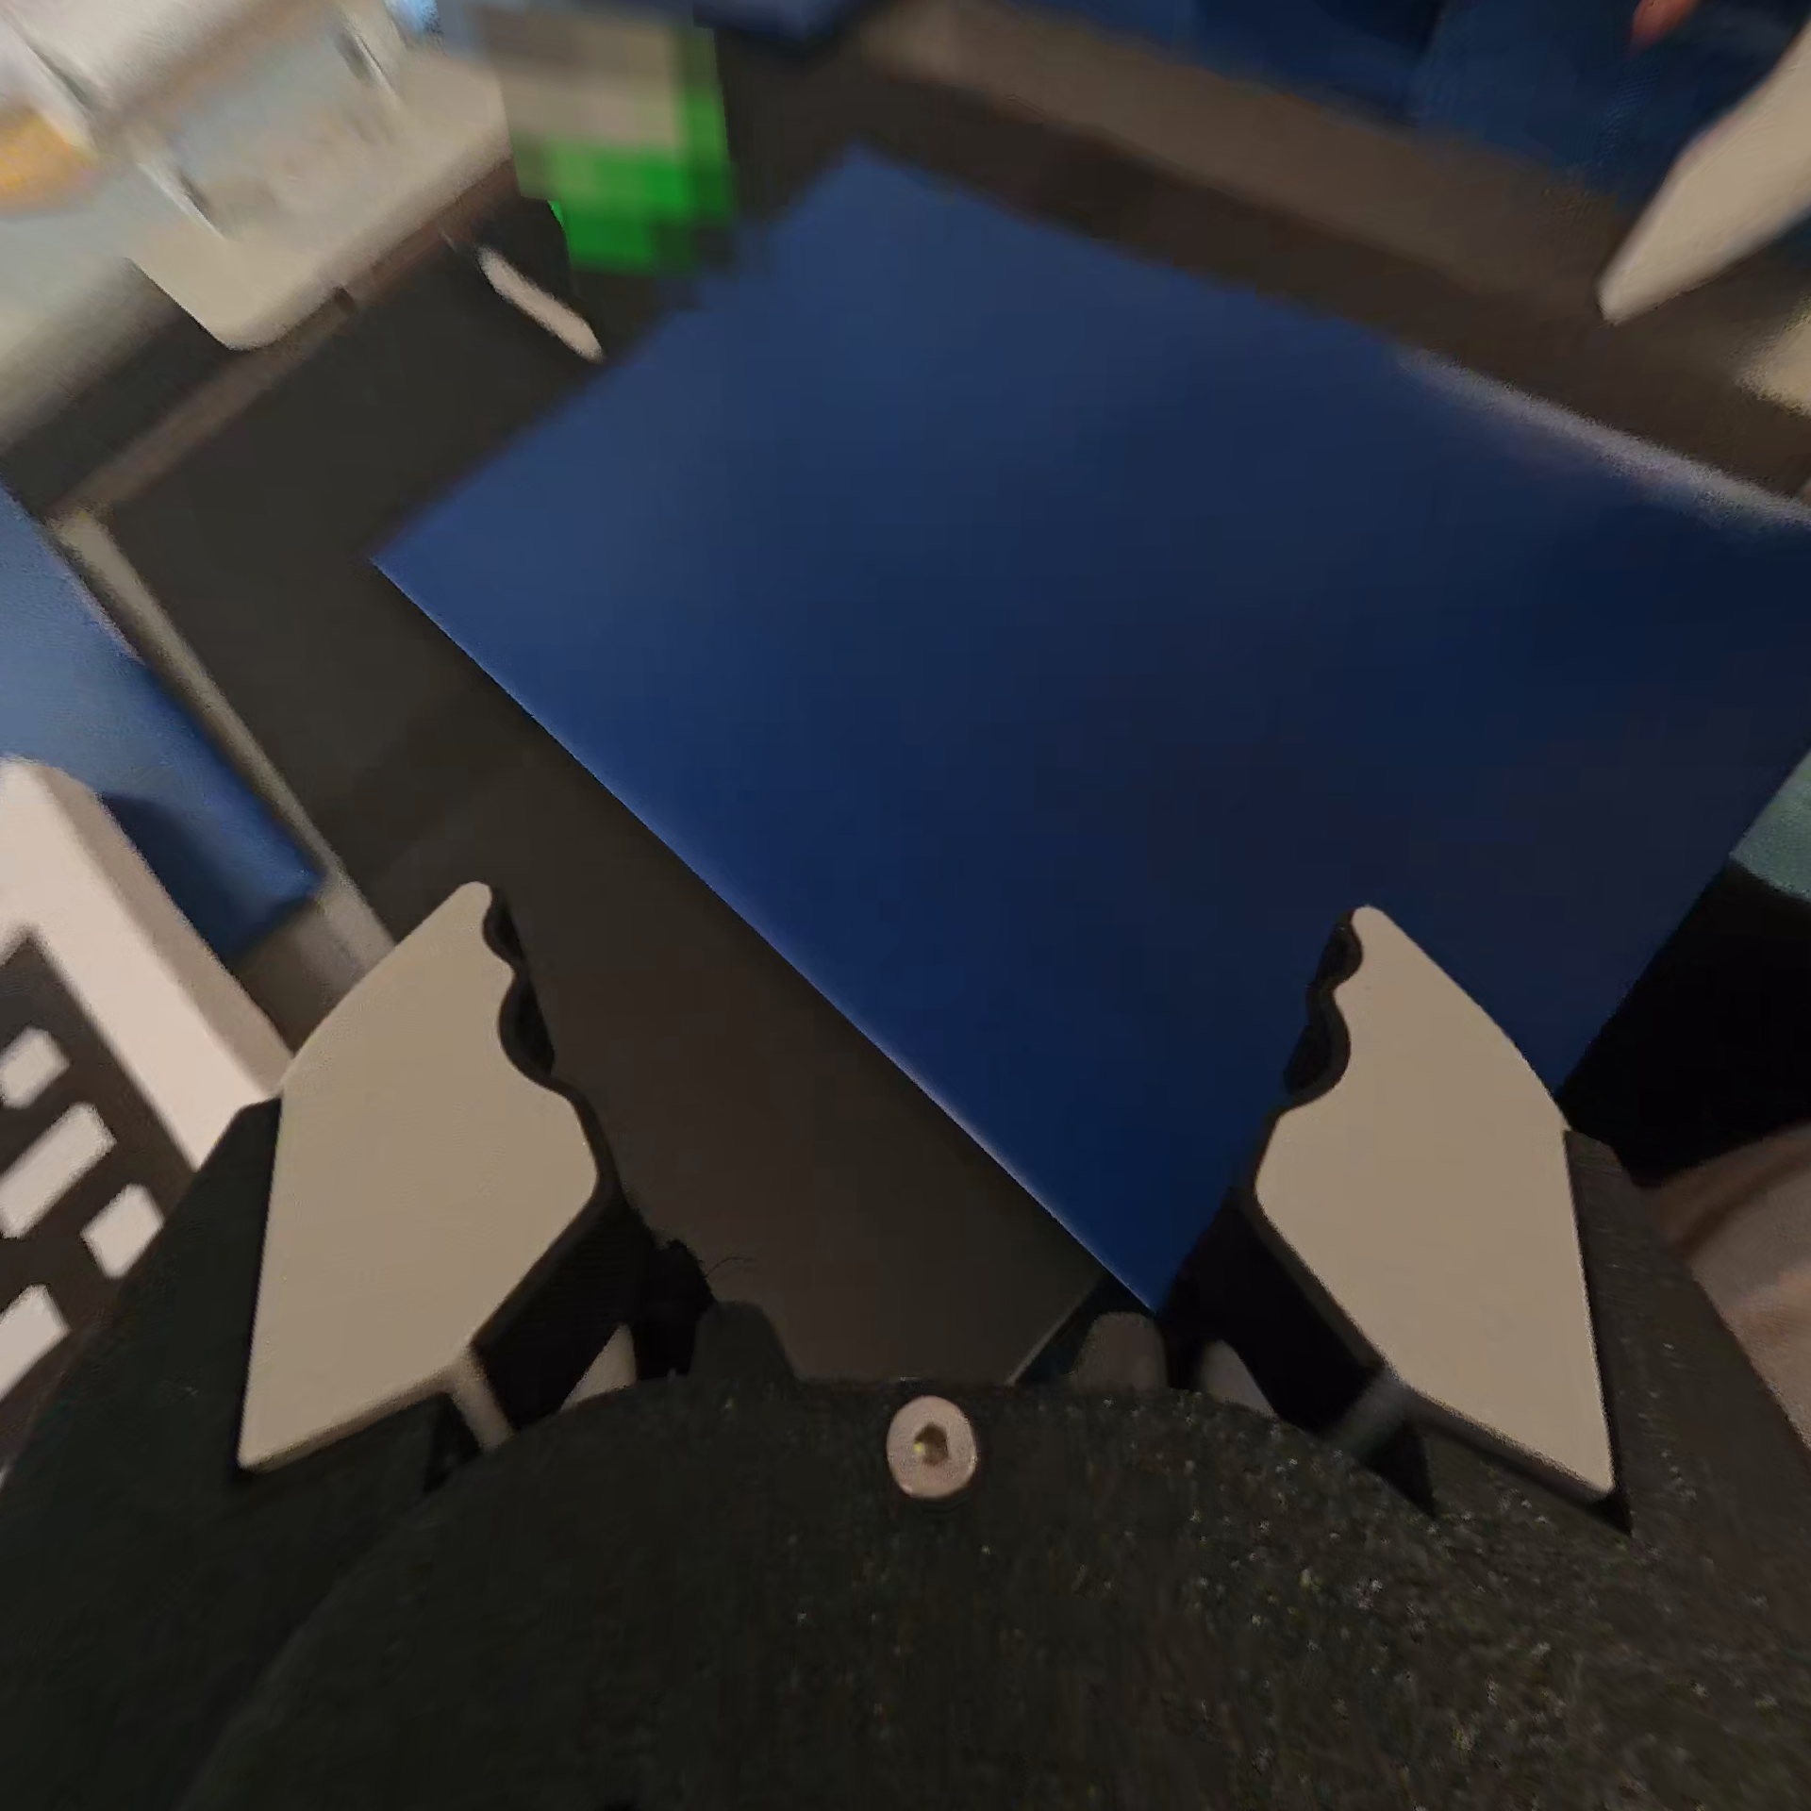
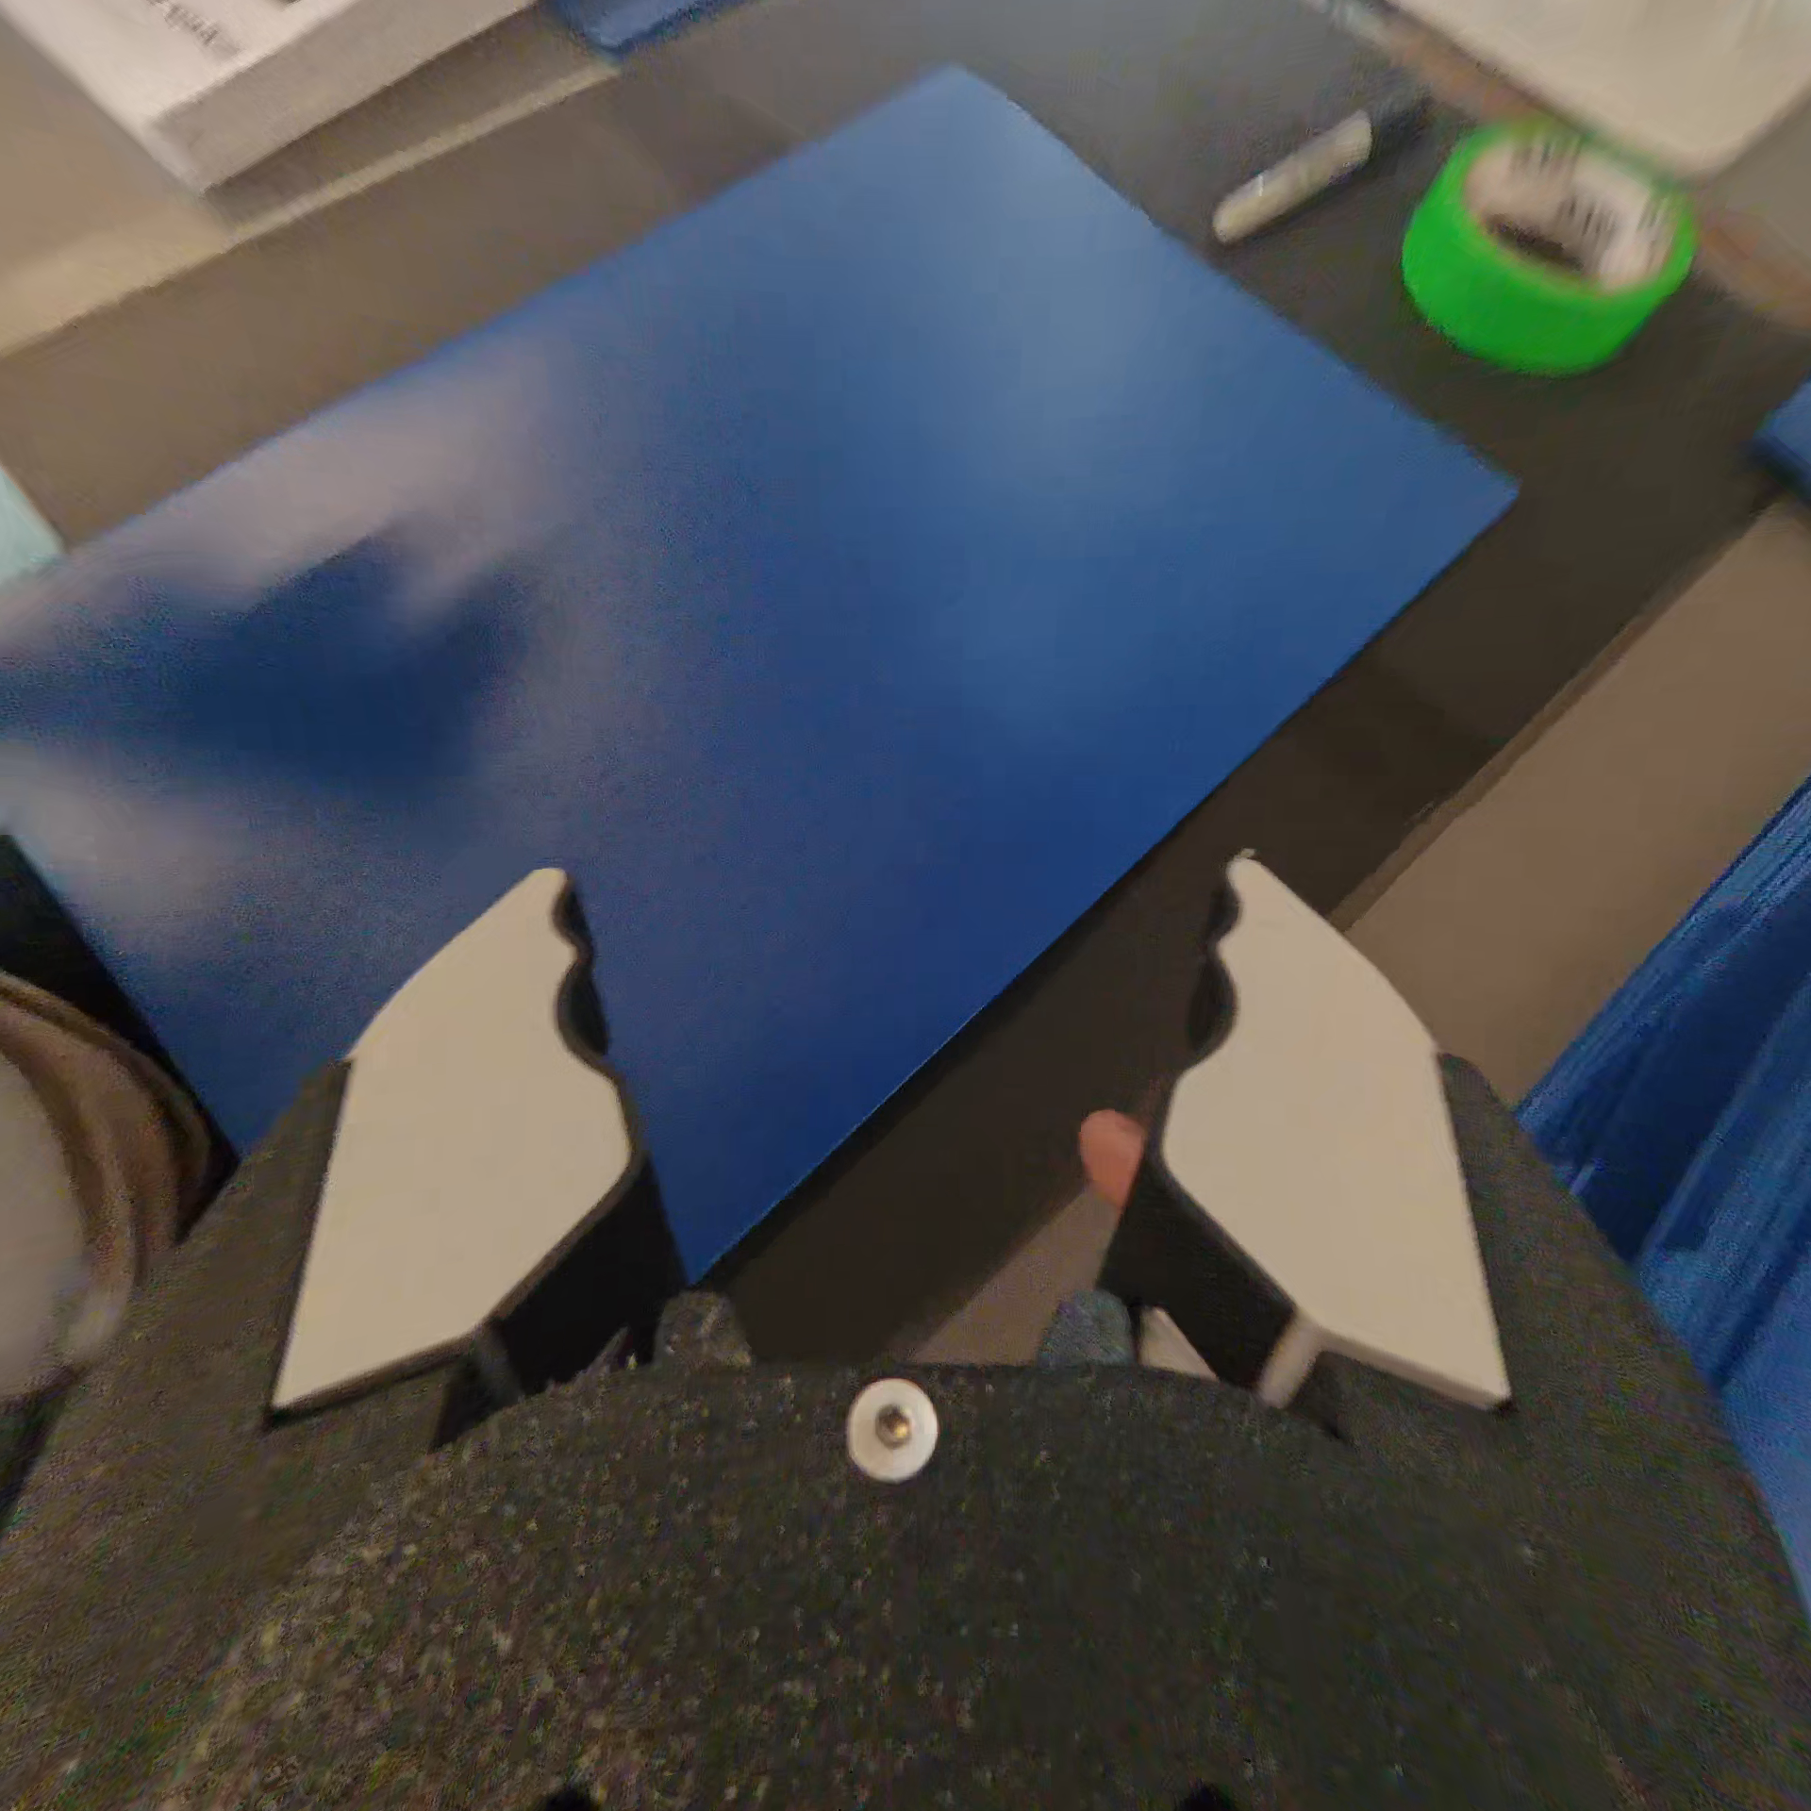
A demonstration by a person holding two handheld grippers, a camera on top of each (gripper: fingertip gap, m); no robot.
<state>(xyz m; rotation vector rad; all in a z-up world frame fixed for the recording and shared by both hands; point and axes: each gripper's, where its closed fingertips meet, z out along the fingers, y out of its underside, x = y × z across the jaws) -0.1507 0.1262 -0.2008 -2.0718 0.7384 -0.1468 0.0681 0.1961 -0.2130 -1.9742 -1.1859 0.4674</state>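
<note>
Dark table [image 2: 1274, 686]; blue sheet [image 2: 833, 588] seemingly below spread jaws.

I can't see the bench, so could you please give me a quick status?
Left gripper open, right gripper open, both empty. Blue sheet flat under both. Green tape roll and marker beyond.

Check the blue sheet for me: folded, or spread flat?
Spread flat. The blue sheet lies as one unfolded square on the dark mat, with no crease or lifted corner visible in either wrist view. Some blur remains.
</note>
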